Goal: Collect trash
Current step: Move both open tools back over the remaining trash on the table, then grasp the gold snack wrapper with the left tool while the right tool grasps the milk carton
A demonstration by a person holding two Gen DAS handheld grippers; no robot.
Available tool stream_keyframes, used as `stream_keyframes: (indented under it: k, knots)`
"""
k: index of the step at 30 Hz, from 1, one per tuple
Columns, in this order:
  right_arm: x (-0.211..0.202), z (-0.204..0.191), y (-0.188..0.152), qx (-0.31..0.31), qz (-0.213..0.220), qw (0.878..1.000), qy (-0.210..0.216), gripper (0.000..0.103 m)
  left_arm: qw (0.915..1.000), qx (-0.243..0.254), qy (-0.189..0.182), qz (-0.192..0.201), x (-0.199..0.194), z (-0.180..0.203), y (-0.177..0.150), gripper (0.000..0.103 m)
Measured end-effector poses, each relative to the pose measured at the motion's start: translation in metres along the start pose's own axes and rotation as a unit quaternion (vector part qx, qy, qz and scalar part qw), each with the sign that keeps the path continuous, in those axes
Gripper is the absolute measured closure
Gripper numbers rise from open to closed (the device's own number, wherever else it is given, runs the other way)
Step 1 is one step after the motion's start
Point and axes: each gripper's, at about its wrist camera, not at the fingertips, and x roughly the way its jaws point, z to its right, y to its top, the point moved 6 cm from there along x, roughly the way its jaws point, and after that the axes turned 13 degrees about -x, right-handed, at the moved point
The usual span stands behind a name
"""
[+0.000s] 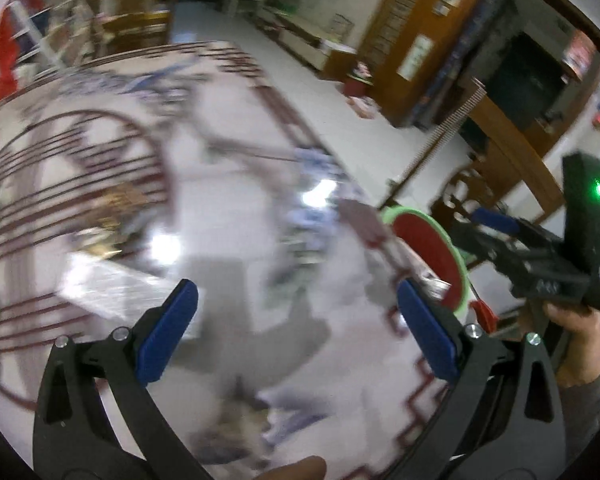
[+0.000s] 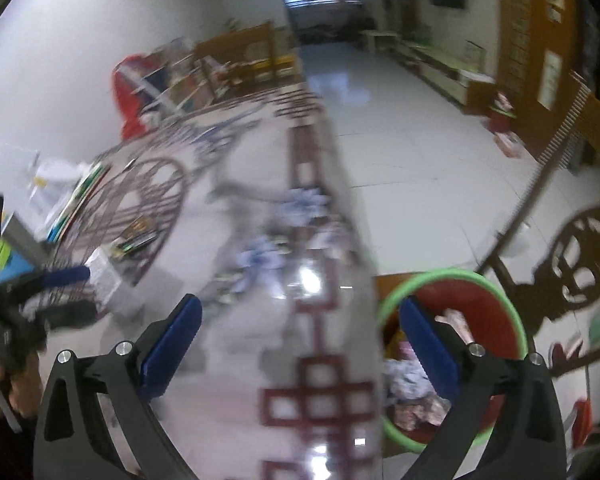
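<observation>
Red bin (image 2: 488, 304), green rim: crumpled trash inside | left gripper (image 1: 296, 328) apart | right gripper (image 2: 300, 336) apart

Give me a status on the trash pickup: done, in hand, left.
Done: the red bin beside the table already holds crumpled scraps. In hand: nothing; the left hand-held gripper and right hand-held gripper are both open and empty. Left: blurred crumpled wrappers lie on the tabletop.

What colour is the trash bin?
Red bin with a green rim, clearest in the right wrist view.
</observation>
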Motion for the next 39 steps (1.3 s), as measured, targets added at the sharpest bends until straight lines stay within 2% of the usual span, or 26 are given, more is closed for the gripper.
stream_keyframes:
  k: [5, 12, 16, 20, 23, 28, 35, 37, 39]
  knots:
    - [0.023, -0.058, 0.015, -0.053, -0.009, 0.998, 0.037, 0.008, 0.999, -0.018, 0.039, 0.011, -0.023, -0.061, 0.017, 0.006]
    - [0.049, -0.146, 0.026, -0.157, -0.01, 0.985, 0.077, 0.008, 0.9976, 0.001, 0.068, -0.014, -0.028, -0.122, 0.041, 0.006]
    - [0.067, -0.186, 0.03, -0.215, -0.012, 0.972, 0.094, 0.008, 0.9974, 0.021, 0.052, -0.046, -0.011, -0.135, 0.048, 0.006]
    - [0.095, -0.215, 0.031, -0.283, -0.028, 0.951, 0.123, 0.012, 0.9951, 0.049, 0.034, -0.079, 0.013, -0.143, 0.051, 0.006]
    - [0.112, -0.228, 0.03, -0.327, -0.037, 0.936, 0.128, 0.018, 0.9934, 0.065, 0.025, -0.091, 0.027, -0.144, 0.055, 0.006]
    - [0.13, -0.233, 0.034, -0.344, -0.033, 0.927, 0.146, 0.02, 0.9887, 0.095, 0.015, -0.115, 0.052, -0.139, 0.057, 0.006]
    - [0.142, -0.238, 0.036, -0.35, -0.029, 0.921, 0.168, 0.033, 0.9858, 0.106, 0.018, -0.129, 0.085, -0.139, 0.068, 0.008]
    - [0.145, -0.237, 0.035, -0.352, -0.032, 0.921, 0.165, 0.037, 0.984, 0.116, 0.025, -0.133, 0.093, -0.139, 0.069, 0.017]
    - [0.149, -0.235, 0.034, -0.348, -0.034, 0.922, 0.165, 0.048, 0.9823, 0.129, 0.033, -0.132, 0.096, -0.139, 0.069, 0.026]
